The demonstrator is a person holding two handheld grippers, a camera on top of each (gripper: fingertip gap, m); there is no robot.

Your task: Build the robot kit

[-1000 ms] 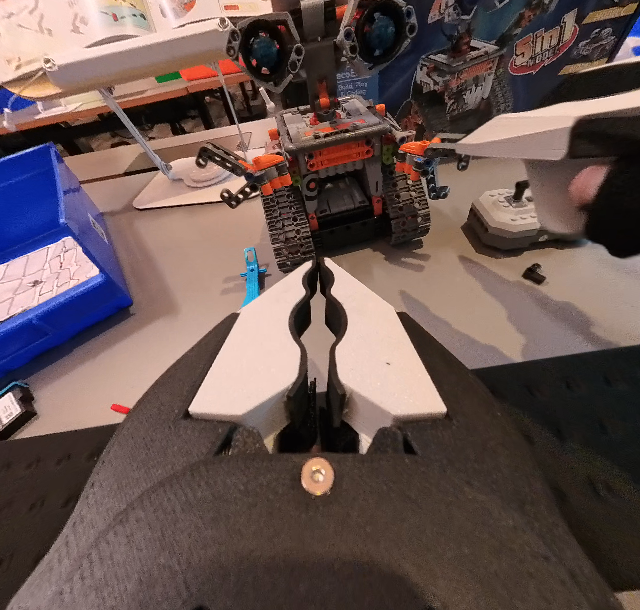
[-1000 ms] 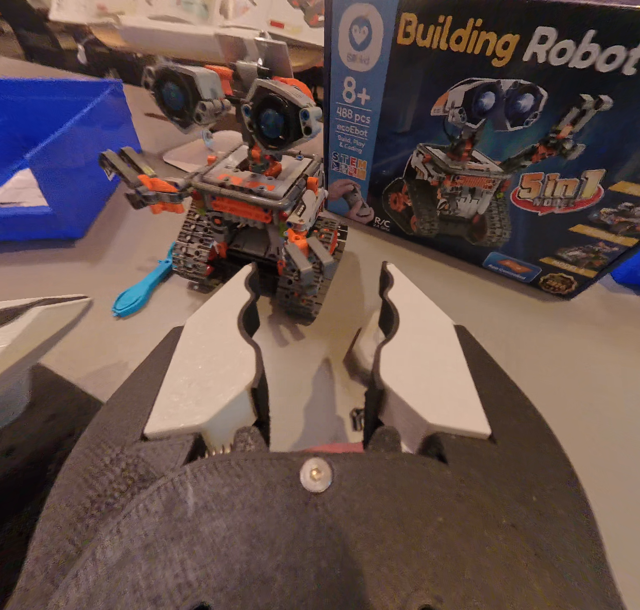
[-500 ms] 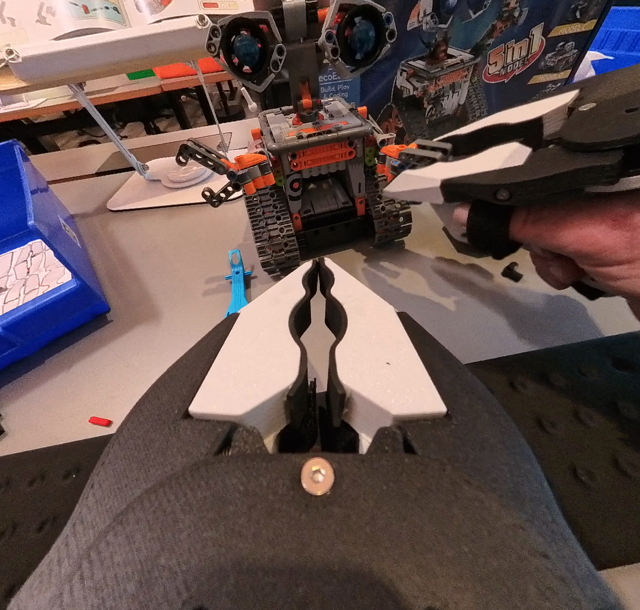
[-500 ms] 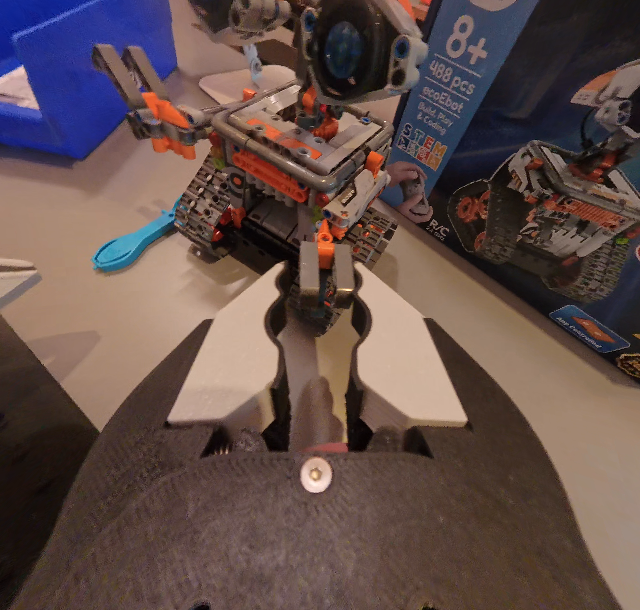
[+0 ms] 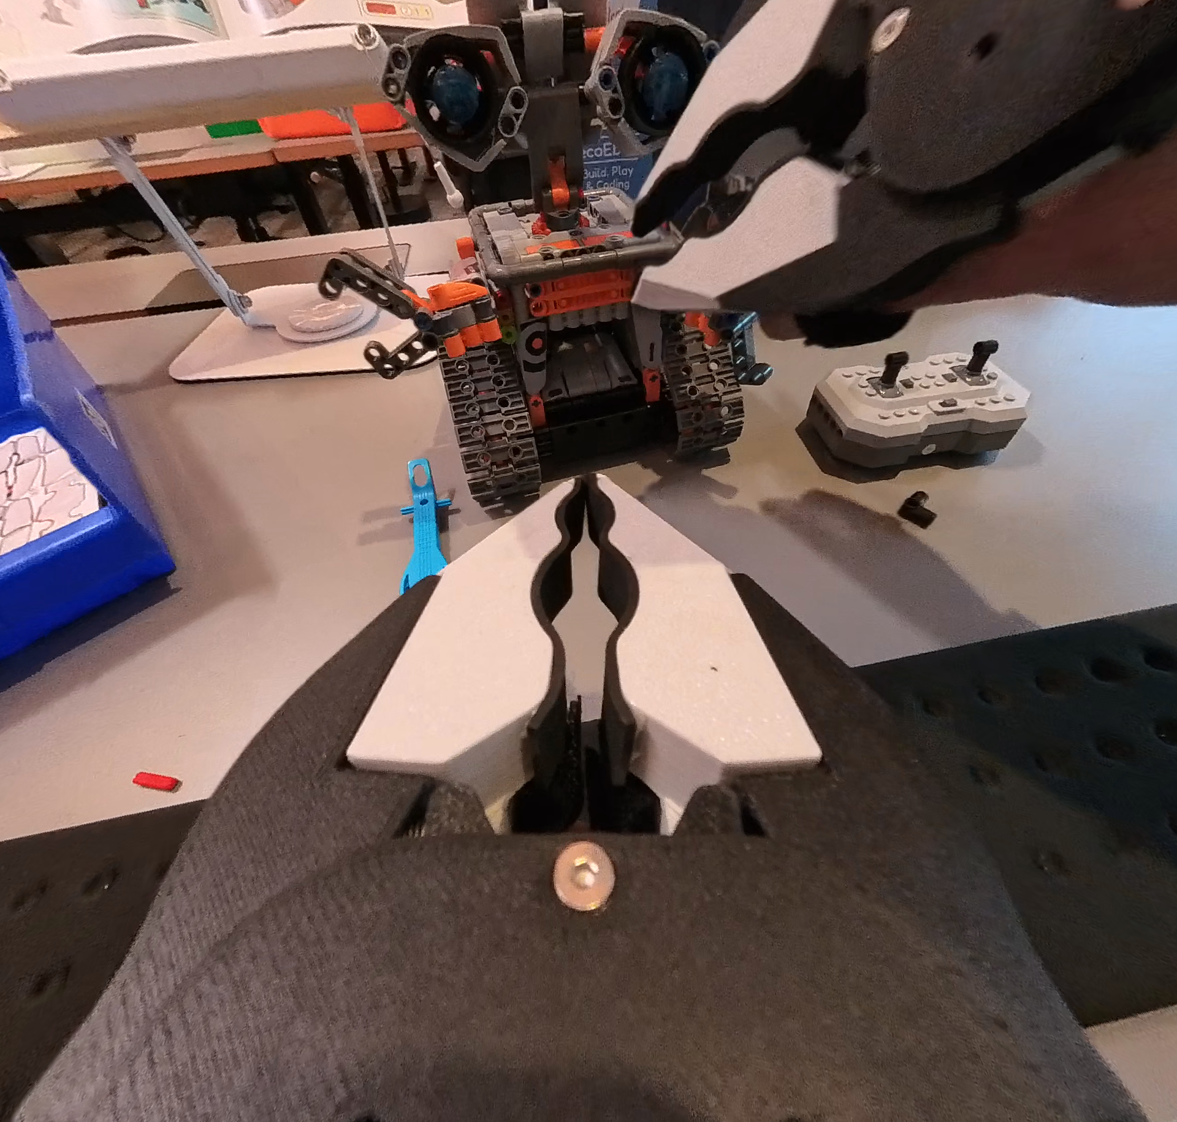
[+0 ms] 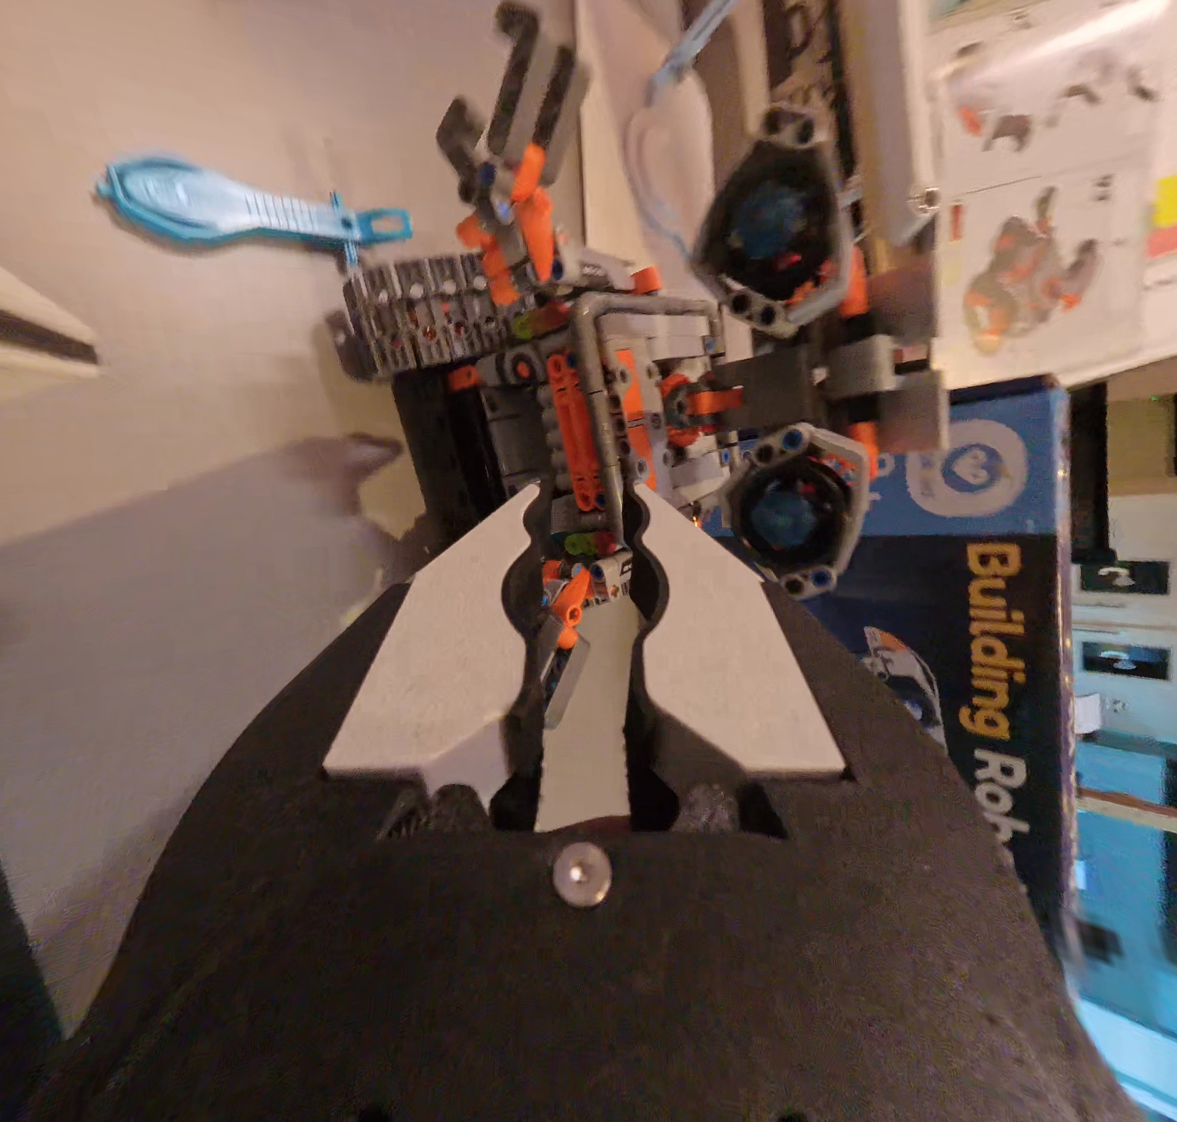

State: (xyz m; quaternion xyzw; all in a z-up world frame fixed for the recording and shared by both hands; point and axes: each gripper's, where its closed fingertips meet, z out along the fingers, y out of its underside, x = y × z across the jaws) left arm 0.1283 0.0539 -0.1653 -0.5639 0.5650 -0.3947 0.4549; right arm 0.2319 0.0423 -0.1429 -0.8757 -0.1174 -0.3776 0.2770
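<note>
While right gripper (image 6: 583, 521) is pinching brick robot (image 5: 592, 340) body corner, twisting risking snapped-off pieces, tipping on tabletop (image 5: 267, 505); left gripper (image 5: 586, 492) hovering, pressed together, empty.

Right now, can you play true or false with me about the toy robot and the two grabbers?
1. The left gripper has its jaws shut and holds nothing. True.
2. The right gripper grips the toy robot at its body's top corner. True.
3. The blue tool is held by a gripper. False: it lies on the table beside the robot's track.
4. The grey remote sits on top of the robot. False: it rests on the table beside it.
5. A blue bin stands at the left. True.
</note>
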